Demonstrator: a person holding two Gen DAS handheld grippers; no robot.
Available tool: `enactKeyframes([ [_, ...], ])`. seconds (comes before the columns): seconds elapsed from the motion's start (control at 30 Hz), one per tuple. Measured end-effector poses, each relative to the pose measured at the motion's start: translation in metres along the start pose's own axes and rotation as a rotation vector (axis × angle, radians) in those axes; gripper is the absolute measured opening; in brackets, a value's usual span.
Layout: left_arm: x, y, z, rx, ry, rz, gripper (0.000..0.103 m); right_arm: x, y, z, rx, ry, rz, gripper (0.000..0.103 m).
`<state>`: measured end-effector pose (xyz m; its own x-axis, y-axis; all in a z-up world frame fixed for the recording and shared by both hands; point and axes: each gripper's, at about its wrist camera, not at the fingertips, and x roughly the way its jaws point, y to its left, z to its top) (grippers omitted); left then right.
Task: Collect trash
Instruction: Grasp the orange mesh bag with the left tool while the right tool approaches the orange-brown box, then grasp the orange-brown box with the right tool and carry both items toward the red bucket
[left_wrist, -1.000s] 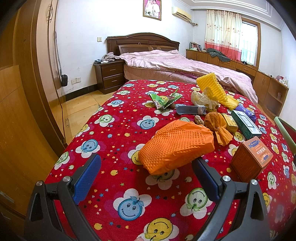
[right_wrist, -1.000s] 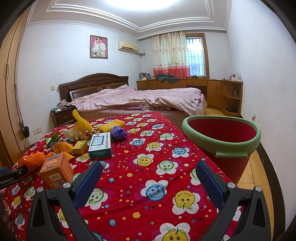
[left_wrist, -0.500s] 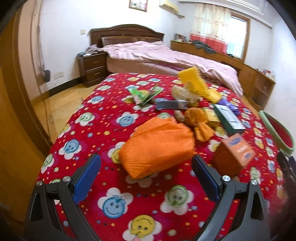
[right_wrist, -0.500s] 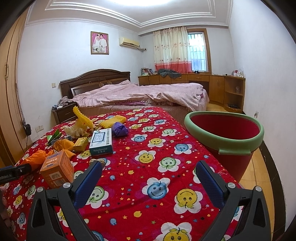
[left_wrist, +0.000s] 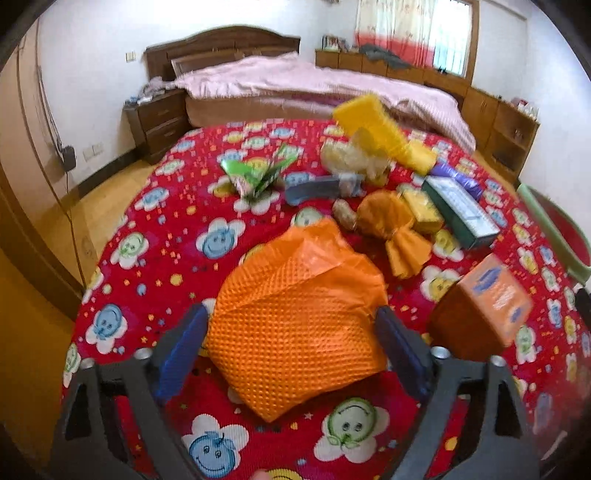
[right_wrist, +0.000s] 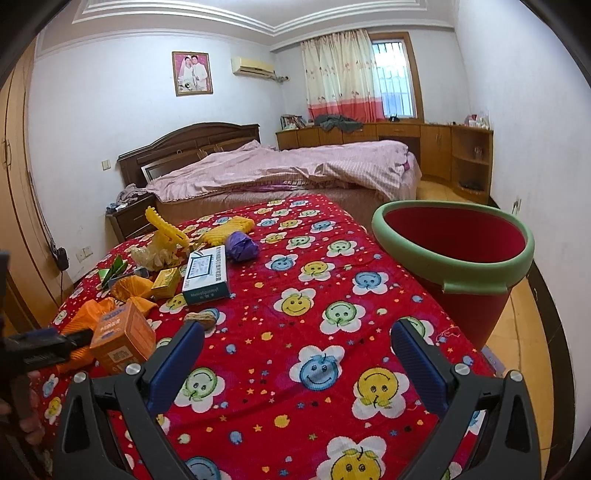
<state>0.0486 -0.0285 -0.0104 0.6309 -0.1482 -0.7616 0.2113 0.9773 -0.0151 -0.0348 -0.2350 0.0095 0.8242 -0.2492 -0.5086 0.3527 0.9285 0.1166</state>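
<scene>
An orange bubble-textured bag (left_wrist: 295, 317) lies on the red smiley-face bedspread (left_wrist: 155, 236). My left gripper (left_wrist: 291, 311) straddles it, one blue pad at each side edge; the jaws are closing and I see no squeeze on the bag. In the right wrist view the left gripper (right_wrist: 40, 347) shows at the far left edge. My right gripper (right_wrist: 298, 328) hovers open over bare bedspread with nothing between its fingers. A red bin with a green rim (right_wrist: 413, 264) stands off the right side of the bedspread.
More litter lies beyond the bag: an orange carton (left_wrist: 480, 310), a tied orange wrapper (left_wrist: 391, 229), a small yellow box (left_wrist: 423, 210), a green-and-white box (left_wrist: 461, 212), yellow foam (left_wrist: 380, 133), a green wrapper (left_wrist: 258, 173), a purple wad (right_wrist: 242, 247). A pink-quilted bed (right_wrist: 295, 166) stands behind.
The left gripper has tipped down and moved forward until the orange bag sits between its pads, and the jaws have narrowed. The right gripper's view has barely shifted.
</scene>
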Motion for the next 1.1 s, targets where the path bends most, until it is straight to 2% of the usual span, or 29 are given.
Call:
enactKeyframes([
  [0.1,0.004,0.002,-0.001,-0.012,0.016,-0.003,0.080,-0.001,0.002,0.003,0.000,0.027,0.008,0.103],
  [0.17,0.001,0.004,-0.002,-0.018,0.006,-0.021,0.061,-0.002,0.005,0.005,-0.002,0.044,0.021,0.103],
  [0.2,0.000,0.005,-0.001,-0.018,0.003,-0.035,0.057,-0.002,0.008,0.006,-0.007,0.058,0.036,0.103],
  [0.27,-0.001,0.006,0.000,-0.020,0.004,-0.061,0.037,-0.004,0.013,0.007,-0.014,0.070,0.053,0.103],
  [0.37,-0.003,0.011,0.001,-0.032,0.008,-0.095,0.021,-0.006,0.028,0.010,-0.034,0.090,0.087,0.103],
  [0.47,-0.012,0.020,0.004,-0.056,-0.008,-0.122,0.019,-0.005,0.042,0.013,-0.050,0.112,0.115,0.103],
  [0.67,-0.029,0.039,0.013,-0.070,-0.066,-0.131,0.019,0.007,0.087,0.012,-0.123,0.174,0.169,0.103],
  [0.87,-0.026,0.049,0.021,-0.070,-0.086,-0.158,0.019,0.025,0.114,0.007,-0.172,0.224,0.156,0.102],
  [0.97,-0.023,0.048,0.025,-0.063,-0.088,-0.172,0.019,0.032,0.121,0.007,-0.198,0.244,0.164,0.086],
  [1.1,-0.020,0.040,0.031,-0.022,-0.084,-0.196,0.019,0.037,0.128,0.006,-0.231,0.274,0.207,0.049],
])
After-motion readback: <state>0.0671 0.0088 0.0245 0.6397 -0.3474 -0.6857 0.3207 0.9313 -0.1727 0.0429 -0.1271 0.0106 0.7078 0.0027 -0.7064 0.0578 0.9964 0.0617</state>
